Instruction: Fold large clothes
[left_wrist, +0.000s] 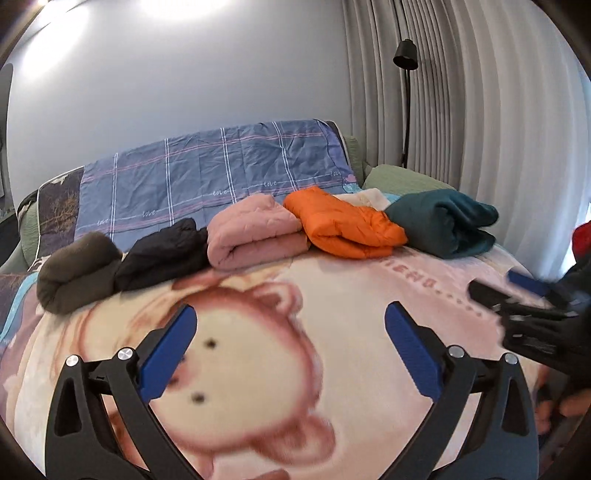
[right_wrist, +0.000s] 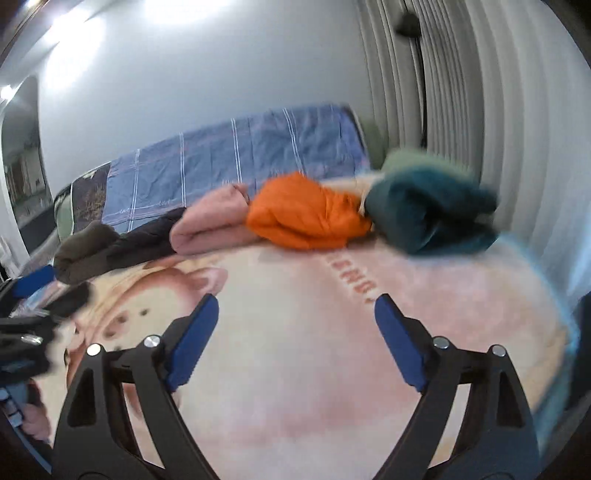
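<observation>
Several folded clothes lie in a row at the far side of the bed: an olive-brown one, a black one, a pink quilted one, an orange puffer jacket and a teal one. They also show, blurred, in the right wrist view, the orange jacket in the middle. My left gripper is open and empty above the bear-print blanket. My right gripper is open and empty above the same blanket. The right gripper also shows at the right edge of the left wrist view.
A blue plaid sheet covers the headboard behind the clothes. Grey curtains and a black floor lamp stand at the right. A green pillow lies behind the teal garment. A grey wall is behind the bed.
</observation>
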